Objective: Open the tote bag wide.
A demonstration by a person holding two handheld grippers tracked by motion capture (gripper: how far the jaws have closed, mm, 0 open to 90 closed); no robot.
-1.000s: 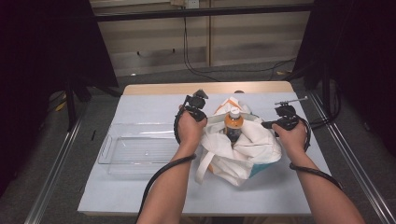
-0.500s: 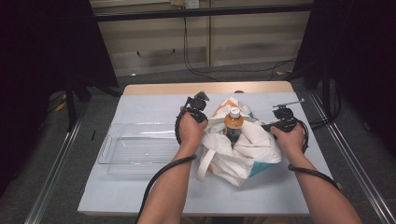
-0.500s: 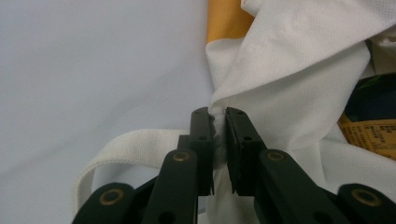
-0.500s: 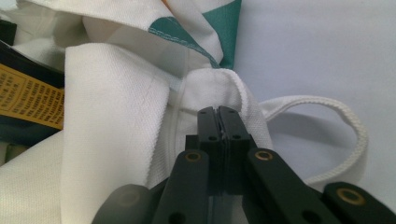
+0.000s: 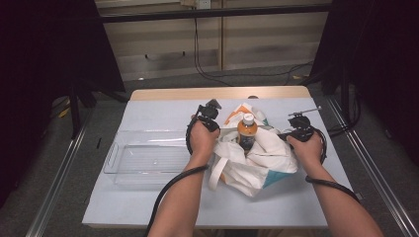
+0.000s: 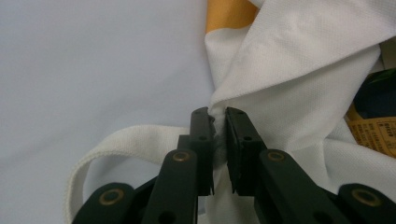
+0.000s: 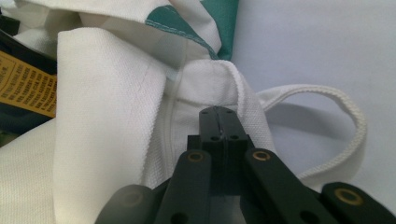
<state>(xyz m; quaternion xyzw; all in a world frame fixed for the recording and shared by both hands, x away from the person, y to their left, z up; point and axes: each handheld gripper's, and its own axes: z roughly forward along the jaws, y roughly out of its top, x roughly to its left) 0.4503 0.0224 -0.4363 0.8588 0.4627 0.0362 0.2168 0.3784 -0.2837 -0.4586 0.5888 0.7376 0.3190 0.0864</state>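
Observation:
A white tote bag (image 5: 257, 163) with teal and orange patches lies on the table, mouth upward. An orange bottle (image 5: 246, 131) with a white cap stands inside it. My left gripper (image 5: 219, 130) is at the bag's left rim, and its jaws are shut on a bunched fold of the white fabric (image 6: 299, 70), seen up close at the left gripper (image 6: 219, 116). My right gripper (image 5: 282, 134) is at the bag's right rim. In its own view the right gripper (image 7: 218, 113) is pressed shut on the hem of the bag (image 7: 107, 116). The bottle's yellow label (image 7: 23, 84) shows at the left.
A clear plastic tray (image 5: 143, 159) sits empty to the left of the bag on the pale table cover (image 5: 158, 111). A bag handle strap (image 6: 121, 144) loops onto the table by the left gripper, and another strap (image 7: 336, 140) by the right. Cables trail along both forearms.

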